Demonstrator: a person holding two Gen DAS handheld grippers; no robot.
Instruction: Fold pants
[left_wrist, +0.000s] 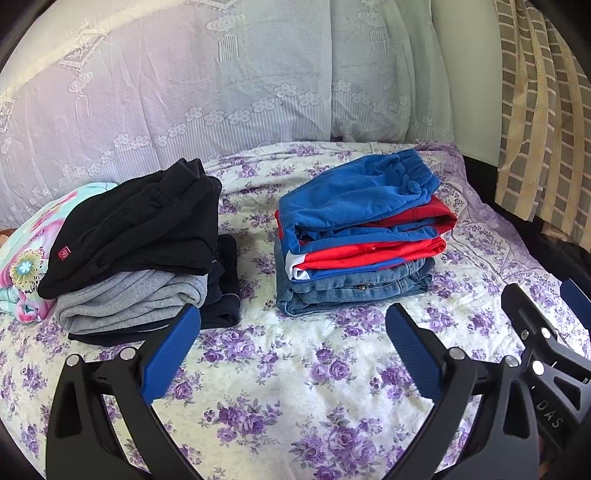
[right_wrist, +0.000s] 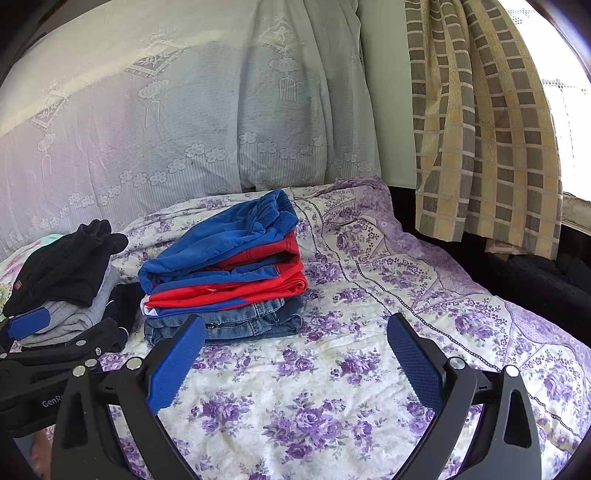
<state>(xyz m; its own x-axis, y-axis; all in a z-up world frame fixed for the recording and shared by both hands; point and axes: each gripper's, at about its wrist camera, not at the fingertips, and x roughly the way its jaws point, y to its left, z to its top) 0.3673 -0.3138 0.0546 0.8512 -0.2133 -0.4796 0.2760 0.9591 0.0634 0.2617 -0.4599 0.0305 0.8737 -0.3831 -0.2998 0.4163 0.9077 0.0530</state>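
Note:
Two stacks of folded clothes lie on the floral bedsheet (left_wrist: 280, 373). The right stack has blue pants (left_wrist: 354, 192) on top, red and blue garments under them and jeans (left_wrist: 354, 291) at the bottom; it also shows in the right wrist view (right_wrist: 225, 269). The left stack has black pants (left_wrist: 136, 225) over a grey garment (left_wrist: 129, 306); it also shows in the right wrist view (right_wrist: 62, 273). My left gripper (left_wrist: 293, 321) is open and empty above the bare sheet in front of both stacks. My right gripper (right_wrist: 295, 332) is open and empty, just right of the left one.
A pastel floral cloth (left_wrist: 26, 258) lies left of the black stack. Lace-covered pillows (left_wrist: 221, 85) stand behind the bed. A checked curtain (right_wrist: 480, 129) hangs at the right, beside the bed's dark edge (right_wrist: 535, 273).

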